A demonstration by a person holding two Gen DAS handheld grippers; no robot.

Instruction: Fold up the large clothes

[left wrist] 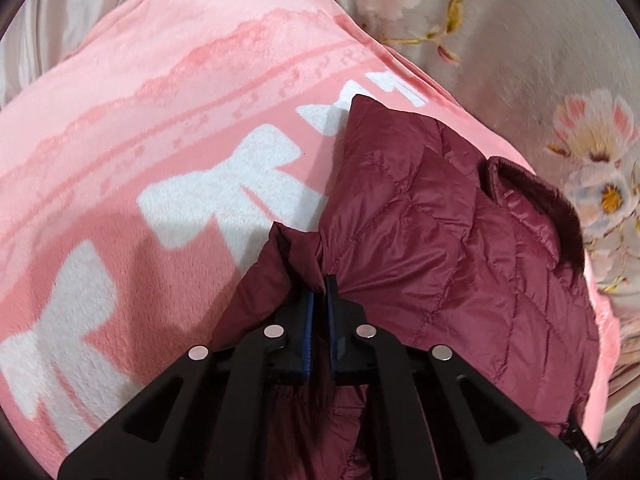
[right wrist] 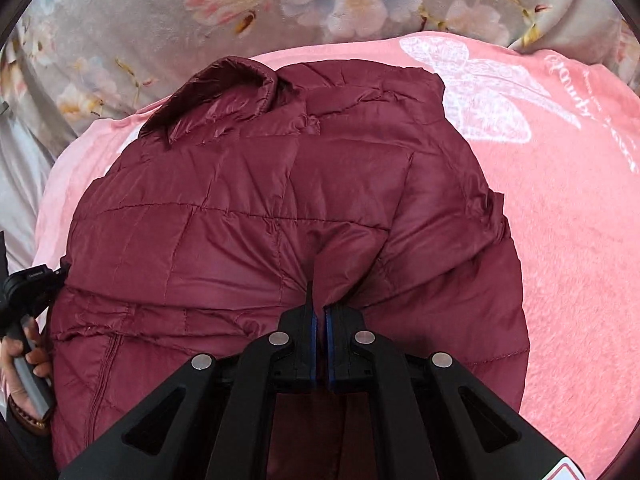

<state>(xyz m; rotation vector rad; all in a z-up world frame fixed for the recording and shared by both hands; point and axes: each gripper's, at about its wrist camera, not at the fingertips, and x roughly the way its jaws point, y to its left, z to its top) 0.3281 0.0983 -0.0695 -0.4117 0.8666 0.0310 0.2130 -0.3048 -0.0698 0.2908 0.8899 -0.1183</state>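
Observation:
A maroon quilted puffer jacket (left wrist: pixel 448 240) lies on a pink blanket (left wrist: pixel 160 120). In the left wrist view my left gripper (left wrist: pixel 319 286) is shut on a bunched fold at the jacket's near edge, the fabric pinched between its blue pads. In the right wrist view the same jacket (right wrist: pixel 248 216) fills the middle, its collar (right wrist: pixel 224 92) at the far side. My right gripper (right wrist: pixel 319 308) is shut on a pinched ridge of the jacket's fabric. The cloth puckers toward both sets of jaws.
The pink blanket (right wrist: pixel 560 240) with white bows and a butterfly print lies over a grey floral bedspread (right wrist: pixel 160 20). At the left edge of the right wrist view a person's hand (right wrist: pixel 24 360) holds the other gripper's handle.

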